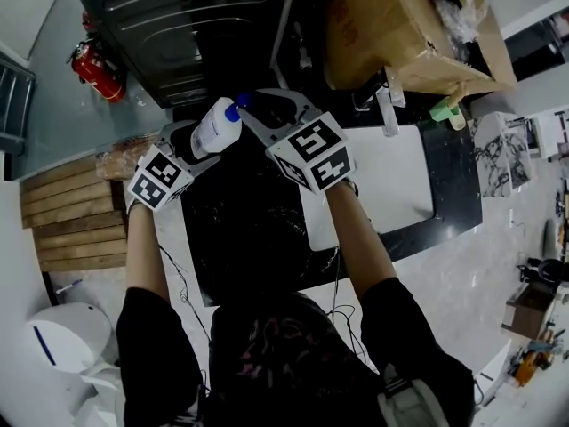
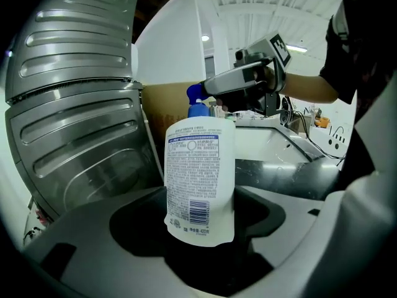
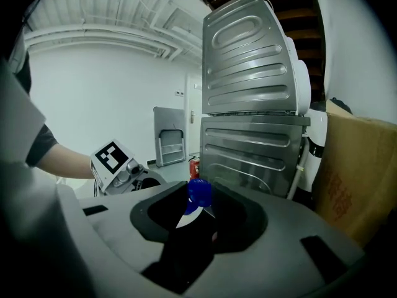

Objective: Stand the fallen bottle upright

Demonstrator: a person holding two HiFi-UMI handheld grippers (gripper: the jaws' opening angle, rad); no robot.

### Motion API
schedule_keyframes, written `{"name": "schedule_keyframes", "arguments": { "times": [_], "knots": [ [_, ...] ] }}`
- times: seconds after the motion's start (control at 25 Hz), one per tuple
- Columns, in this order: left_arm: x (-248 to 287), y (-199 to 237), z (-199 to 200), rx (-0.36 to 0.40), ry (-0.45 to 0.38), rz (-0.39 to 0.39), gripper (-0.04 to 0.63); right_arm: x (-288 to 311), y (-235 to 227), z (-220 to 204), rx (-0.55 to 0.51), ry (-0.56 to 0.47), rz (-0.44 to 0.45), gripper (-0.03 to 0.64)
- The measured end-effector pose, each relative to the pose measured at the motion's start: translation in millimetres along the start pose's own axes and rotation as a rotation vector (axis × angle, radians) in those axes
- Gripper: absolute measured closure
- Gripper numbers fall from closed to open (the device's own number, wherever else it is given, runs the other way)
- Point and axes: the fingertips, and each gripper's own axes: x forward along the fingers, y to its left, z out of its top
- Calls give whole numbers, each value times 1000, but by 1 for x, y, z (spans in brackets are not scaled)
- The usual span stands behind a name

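Centrally, a glossy black stone countertop (image 1: 233, 229) lies below the person and serves as reference for all positions.

Beyond its far edge stands a tall ribbed stainless-steel casing (image 1: 178, 25). At the countertop's far right corner sits a brown cardboard box (image 1: 382, 34). A white rectangular slab (image 1: 391, 185) is set into the countertop's right half. Pale wooden slats (image 1: 76, 221) lie off its left side, and a red fire extinguisher (image 1: 98, 71) stands farther out past its far left corner.

Over the countertop's far edge, the left gripper (image 1: 209, 143) has its jaws clamped on the lower body of a white plastic bottle with a printed label (image 2: 198, 172). The bottle is held tilted, its base toward the gripper and its neck toward the steel casing.

The right gripper (image 1: 252, 107) meets the bottle from the countertop's right side. Its jaws stand apart, and the bottle's blue screw cap (image 3: 199, 192) sits between their tips with a gap showing on both sides.
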Motion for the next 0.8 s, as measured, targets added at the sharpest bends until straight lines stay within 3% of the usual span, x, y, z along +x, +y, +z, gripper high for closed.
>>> {"name": "schedule_keyframes", "arguments": {
  "times": [0.36, 0.8],
  "knots": [
    [-9, 4, -7, -107, -81, 14, 247, 20, 27, 33, -48, -30, 59, 480],
    [-13, 3, -16, -121, -85, 10, 249, 36, 67, 52, -102, -39, 152, 477]
  ]
}}
